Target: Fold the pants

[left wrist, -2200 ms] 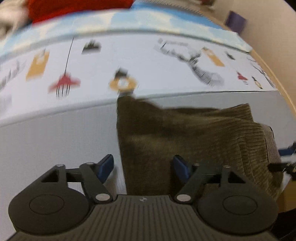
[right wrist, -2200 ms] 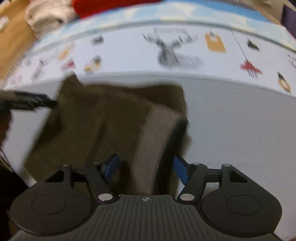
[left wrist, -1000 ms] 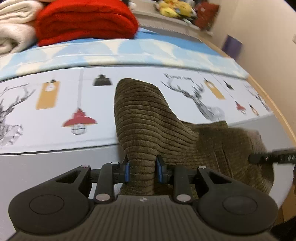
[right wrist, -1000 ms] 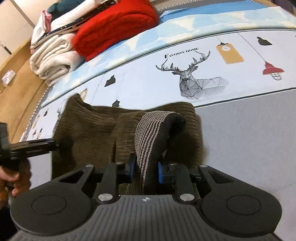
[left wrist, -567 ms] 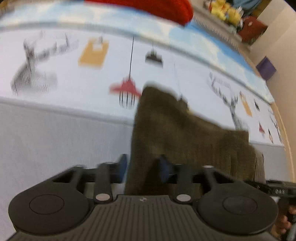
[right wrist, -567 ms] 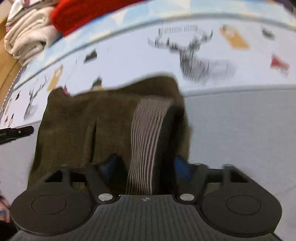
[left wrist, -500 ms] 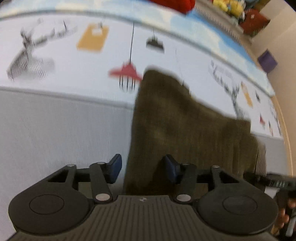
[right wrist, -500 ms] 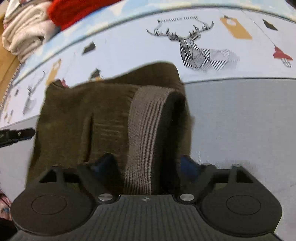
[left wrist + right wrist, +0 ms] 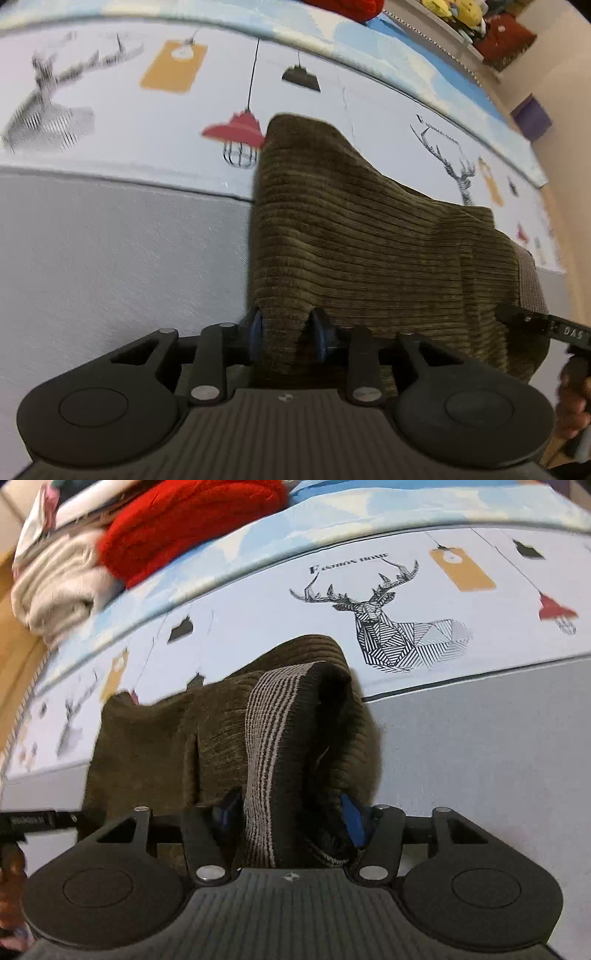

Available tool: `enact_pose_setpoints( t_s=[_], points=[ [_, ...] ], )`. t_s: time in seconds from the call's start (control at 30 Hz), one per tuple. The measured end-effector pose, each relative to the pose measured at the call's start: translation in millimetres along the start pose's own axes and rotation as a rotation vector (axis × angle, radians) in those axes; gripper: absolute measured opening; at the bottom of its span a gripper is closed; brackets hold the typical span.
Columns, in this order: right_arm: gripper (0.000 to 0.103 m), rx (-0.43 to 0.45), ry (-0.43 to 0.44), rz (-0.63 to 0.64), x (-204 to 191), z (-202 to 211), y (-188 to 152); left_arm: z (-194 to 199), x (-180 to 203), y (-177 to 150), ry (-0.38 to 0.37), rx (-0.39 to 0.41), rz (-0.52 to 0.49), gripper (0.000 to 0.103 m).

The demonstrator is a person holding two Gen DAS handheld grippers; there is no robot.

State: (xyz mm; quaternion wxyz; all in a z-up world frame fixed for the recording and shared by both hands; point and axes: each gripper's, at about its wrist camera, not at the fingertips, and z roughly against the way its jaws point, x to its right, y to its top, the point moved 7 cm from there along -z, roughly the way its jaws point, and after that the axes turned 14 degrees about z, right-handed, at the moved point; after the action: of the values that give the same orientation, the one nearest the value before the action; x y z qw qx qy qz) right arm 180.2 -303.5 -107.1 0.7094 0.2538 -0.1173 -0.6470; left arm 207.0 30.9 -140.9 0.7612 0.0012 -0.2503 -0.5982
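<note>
I work both claws at the near edge of the olive corduroy pants (image 9: pixel 369 236), which lie partly folded on a bed sheet (image 9: pixel 110 258) printed with deer and lamps. From my left claw (image 9: pixel 286 334) the cloth runs away from twelve toward two o'clock, its long side stretching rightward to the striped waistband (image 9: pixel 273 746), so the garment's long axis lies across both claws rather than away from them. The left jaws are closing with a pinch of the near corner between the blue pads, and the pads appear to press on it. My right claw (image 9: pixel 291 818) stands at the waistband end, at three o'clock from the left one; its jaws are closing around the bunched waistband, yet I see slack beside the pads, so I judge no firm grip there. Each claw is nearest its own end. No container is in view; folded red (image 9: pixel 192 528) and cream blankets (image 9: pixel 59 590) sit stacked at eleven o'clock, well apart.
</note>
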Motion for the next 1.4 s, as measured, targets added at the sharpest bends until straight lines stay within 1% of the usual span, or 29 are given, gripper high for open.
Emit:
enact_pose_setpoints(
  t_s=[0.1, 0.17, 0.2, 0.23, 0.27, 0.3, 0.33, 0.4, 0.47, 0.5, 0.53, 0.57, 0.6, 0.63, 0.67, 0.73, 0.77, 0.83, 0.87, 0.9, 1.0, 1.03, 1.1, 1.17, 1.2, 1.27, 1.3, 1.33, 1.4],
  points=[
    [0.065, -0.011, -0.044, 0.02, 2, 6, 1, 26, 16, -2, 0.044, 0.101, -0.128, 0.03],
    [0.065, 0.016, -0.051, 0.066, 0, 17, 3, 36, 32, -10, 0.028, 0.148, -0.255, 0.03],
    [0.066, 0.006, -0.037, 0.089, 0, 17, 1, 35, 37, -20, 0.012, 0.129, -0.321, 0.03],
    [0.067, -0.039, -0.035, 0.12, 0, 12, -6, 22, 37, -31, 0.029, 0.066, -0.375, 0.031],
    [0.071, -0.066, -0.049, 0.138, 2, 7, -12, 4, 30, -45, 0.091, -0.004, -0.423, 0.032],
    [0.076, -0.09, -0.063, 0.136, 6, 4, -18, -3, 27, -53, 0.124, -0.004, -0.471, 0.033],
    [0.077, -0.09, -0.048, 0.112, 8, 6, -20, 1, 32, -55, 0.135, 0.032, -0.51, 0.033],
    [0.075, -0.07, -0.06, 0.082, 8, 15, -19, 18, 38, -54, 0.154, 0.105, -0.51, 0.032],
    [0.068, -0.016, -0.06, 0.114, -5, 29, -15, 42, 54, -63, 0.092, 0.213, -0.584, 0.032],
    [0.066, -0.001, -0.041, 0.148, -12, 34, -16, 48, 61, -71, 0.049, 0.225, -0.624, 0.033],
    [0.066, -0.033, -0.03, 0.194, -19, 31, -22, 41, 59, -83, 0.048, 0.17, -0.651, 0.033],
    [0.066, -0.098, -0.052, 0.234, -22, 23, -33, 26, 52, -96, 0.098, 0.085, -0.671, 0.034],
    [0.075, -0.159, -0.089, 0.271, -23, 15, -46, 19, 48, -106, 0.129, 0.066, -0.707, 0.035],
    [0.079, -0.18, -0.107, 0.276, -23, 14, -52, 23, 53, -112, 0.154, 0.107, -0.761, 0.035],
    [0.079, -0.162, -0.12, 0.264, -25, 20, -51, 29, 58, -112, 0.175, 0.141, -0.754, 0.034],
    [0.074, -0.087, -0.149, 0.263, -32, 39, -43, 48, 59, -106, 0.161, 0.177, -0.624, 0.036],
    [0.073, -0.046, -0.166, 0.28, -37, 50, -39, 60, 59, -104, 0.145, 0.206, -0.57, 0.041],
    [0.073, 0.055, -0.229, 0.323, -45, 78, -32, 93, 65, -102, 0.126, 0.303, -0.508, 0.059],
    [0.073, 0.123, -0.26, 0.332, -50, 96, -29, 109, 69, -102, 0.118, 0.361, -0.501, 0.073],
    [0.077, 0.193, -0.272, 0.323, -55, 116, -27, 125, 73, -103, 0.114, 0.423, -0.504, 0.084],
    [0.094, 0.361, -0.259, 0.274, -67, 163, -31, 164, 78, -113, 0.103, 0.539, -0.5, 0.09],
    [0.097, 0.4, -0.25, 0.267, -72, 174, -35, 172, 81, -116, 0.094, 0.548, -0.486, 0.091],
    [0.099, 0.457, -0.235, 0.242, -79, 189, -46, 179, 79, -125, 0.085, 0.559, -0.432, 0.092],
    [0.099, 0.477, -0.239, 0.202, -82, 191, -58, 178, 73, -138, 0.09, 0.557, -0.359, 0.092],
    [0.099, 0.473, -0.247, 0.181, -83, 190, -63, 170, 70, -143, 0.084, 0.531, -0.319, 0.092],
    [0.101, 0.463, -0.253, 0.152, -84, 184, -81, 150, 62, -150, 0.12, 0.379, -0.233, 0.092],
    [0.101, 0.445, -0.255, 0.139, -83, 178, -87, 148, 60, -148, 0.122, 0.344, -0.182, 0.092],
    [0.101, 0.4, -0.266, 0.125, -84, 169, -90, 149, 59, -146, 0.134, 0.346, -0.161, 0.092],
    [0.101, 0.333, -0.275, 0.118, -90, 160, -89, 147, 60, -143, 0.189, 0.385, -0.199, 0.092]
  ],
)
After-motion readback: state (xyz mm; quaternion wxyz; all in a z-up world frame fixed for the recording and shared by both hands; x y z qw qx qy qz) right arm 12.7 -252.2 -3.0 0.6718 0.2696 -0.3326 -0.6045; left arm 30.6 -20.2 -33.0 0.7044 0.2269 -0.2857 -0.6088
